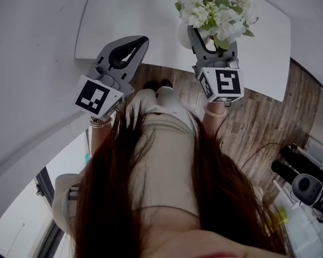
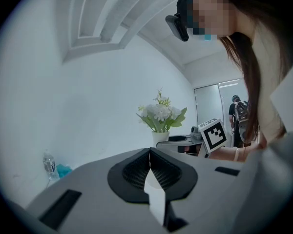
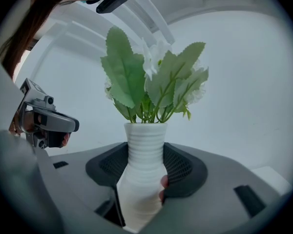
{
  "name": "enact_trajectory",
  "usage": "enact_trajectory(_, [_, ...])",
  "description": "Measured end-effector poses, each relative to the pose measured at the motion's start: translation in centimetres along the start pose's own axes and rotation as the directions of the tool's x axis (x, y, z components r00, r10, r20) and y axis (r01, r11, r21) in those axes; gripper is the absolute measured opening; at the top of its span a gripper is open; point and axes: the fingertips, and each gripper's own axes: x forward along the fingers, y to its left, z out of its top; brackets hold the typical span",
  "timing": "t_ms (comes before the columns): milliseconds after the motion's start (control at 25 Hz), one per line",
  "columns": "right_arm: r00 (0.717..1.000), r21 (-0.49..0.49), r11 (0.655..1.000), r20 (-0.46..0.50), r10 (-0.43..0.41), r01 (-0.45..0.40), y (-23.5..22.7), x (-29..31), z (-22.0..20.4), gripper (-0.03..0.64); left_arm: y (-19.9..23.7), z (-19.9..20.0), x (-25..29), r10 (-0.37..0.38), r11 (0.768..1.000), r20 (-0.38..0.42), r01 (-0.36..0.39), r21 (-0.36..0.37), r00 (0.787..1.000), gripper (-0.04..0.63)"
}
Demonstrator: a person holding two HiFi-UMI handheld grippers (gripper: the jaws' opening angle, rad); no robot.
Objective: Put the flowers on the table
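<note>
A bunch of white flowers (image 1: pixel 215 7) with green leaves stands in a ribbed white vase (image 3: pixel 141 189). My right gripper (image 1: pixel 212 39) is shut on the vase's body and holds it upright over the near edge of the white table (image 1: pixel 129 15). Whether the vase's base touches the table is hidden. In the right gripper view the leaves (image 3: pixel 151 82) rise above my right gripper (image 3: pixel 145 147). My left gripper (image 1: pixel 140 41) is shut on nothing, level with the vase to its left. From the left gripper view the flowers (image 2: pixel 161 113) show beyond my left gripper (image 2: pixel 149 151).
A water bottle (image 2: pixel 49 165) and a teal object (image 2: pixel 63 170) lie off to the left. Wooden floor (image 1: pixel 258 122) runs under the table, with black equipment (image 1: pixel 307 181) at the right. A person (image 2: pixel 240 118) stands in a doorway behind.
</note>
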Motion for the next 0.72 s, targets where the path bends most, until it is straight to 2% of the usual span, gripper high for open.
enact_trajectory(720, [1.000,-0.025,0.999,0.013,-0.026,0.026,0.0,-0.2,0.6,0.241,0.3,0.8,0.2,-0.021,1.000,0.002,0.021,0.012,1.000,0.006])
